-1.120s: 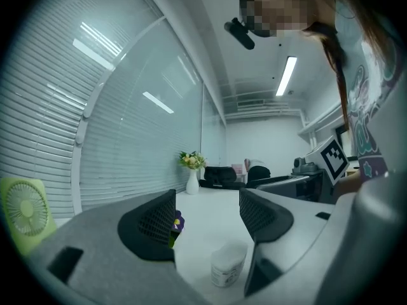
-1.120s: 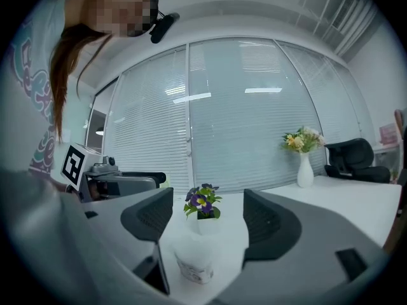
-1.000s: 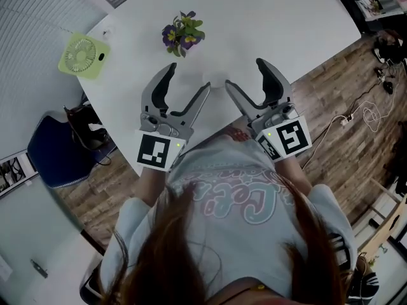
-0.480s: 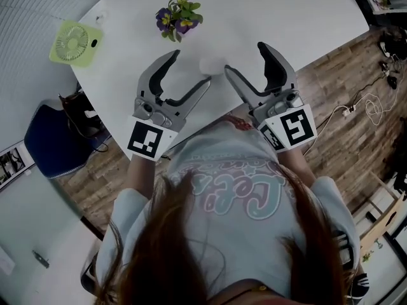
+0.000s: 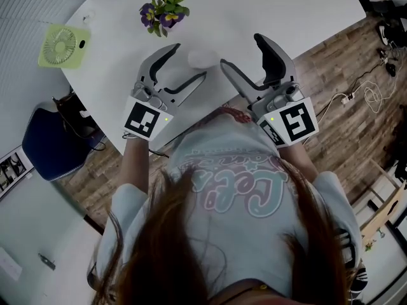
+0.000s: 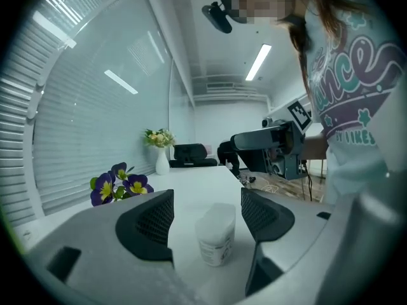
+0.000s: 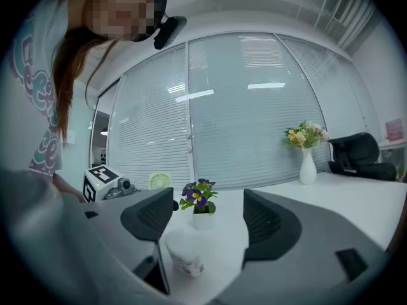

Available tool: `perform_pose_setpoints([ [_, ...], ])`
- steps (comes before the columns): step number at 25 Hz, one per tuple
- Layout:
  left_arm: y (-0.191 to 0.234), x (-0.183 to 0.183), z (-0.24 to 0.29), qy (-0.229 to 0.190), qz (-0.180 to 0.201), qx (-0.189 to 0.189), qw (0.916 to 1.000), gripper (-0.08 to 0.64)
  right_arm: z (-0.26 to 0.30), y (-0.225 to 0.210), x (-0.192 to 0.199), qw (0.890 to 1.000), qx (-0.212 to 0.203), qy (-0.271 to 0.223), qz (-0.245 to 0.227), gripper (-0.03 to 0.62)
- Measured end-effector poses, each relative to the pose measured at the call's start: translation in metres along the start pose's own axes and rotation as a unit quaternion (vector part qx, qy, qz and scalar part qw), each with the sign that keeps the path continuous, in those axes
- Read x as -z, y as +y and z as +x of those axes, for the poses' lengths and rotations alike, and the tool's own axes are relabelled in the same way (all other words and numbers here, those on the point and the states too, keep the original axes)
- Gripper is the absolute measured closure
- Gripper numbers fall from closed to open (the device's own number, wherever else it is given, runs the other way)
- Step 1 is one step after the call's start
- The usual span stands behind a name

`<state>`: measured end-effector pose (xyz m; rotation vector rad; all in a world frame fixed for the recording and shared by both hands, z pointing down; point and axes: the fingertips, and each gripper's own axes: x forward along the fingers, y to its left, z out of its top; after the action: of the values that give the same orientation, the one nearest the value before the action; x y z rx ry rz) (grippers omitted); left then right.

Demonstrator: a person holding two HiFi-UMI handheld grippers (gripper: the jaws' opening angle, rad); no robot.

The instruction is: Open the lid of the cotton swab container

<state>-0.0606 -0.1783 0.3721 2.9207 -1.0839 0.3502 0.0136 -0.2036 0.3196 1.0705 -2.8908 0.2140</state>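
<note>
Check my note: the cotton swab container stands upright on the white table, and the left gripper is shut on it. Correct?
No. The left gripper is open: the left gripper view shows its jaws apart, with the cotton swab container touching neither. It does stand upright on the white table.

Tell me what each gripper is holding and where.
Nothing. Left gripper and right gripper are open; the cotton swab container stands free on the table.
</note>
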Motion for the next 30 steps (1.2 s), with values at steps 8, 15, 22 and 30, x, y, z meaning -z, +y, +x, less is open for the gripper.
perform_pose_setpoints([
  [8, -0.002, 0.035, 0.012, 0.06, 0.041, 0.029, 0.9969, 0.258, -0.005, -0.006, -0.001, 1.0, 0.007, 0.0, -0.001, 0.257],
  [15, -0.007, 0.059, 0.028, 0.104, 0.056, 0.065, 0.9909, 0.256, -0.005, -0.004, 0.002, 1.0, 0.003, 0.006, 0.0, 0.256],
  [22, -0.011, 0.08, 0.034, 0.137, 0.058, 0.088, 0.985, 0.256, -0.006, -0.008, 0.002, 1.0, 0.01, 0.007, -0.005, 0.256],
  [30, -0.012, 0.087, 0.045, 0.161, 0.065, 0.107, 0.979, 0.258, -0.011, -0.011, 0.001, 1.0, 0.018, 0.009, -0.007, 0.257],
])
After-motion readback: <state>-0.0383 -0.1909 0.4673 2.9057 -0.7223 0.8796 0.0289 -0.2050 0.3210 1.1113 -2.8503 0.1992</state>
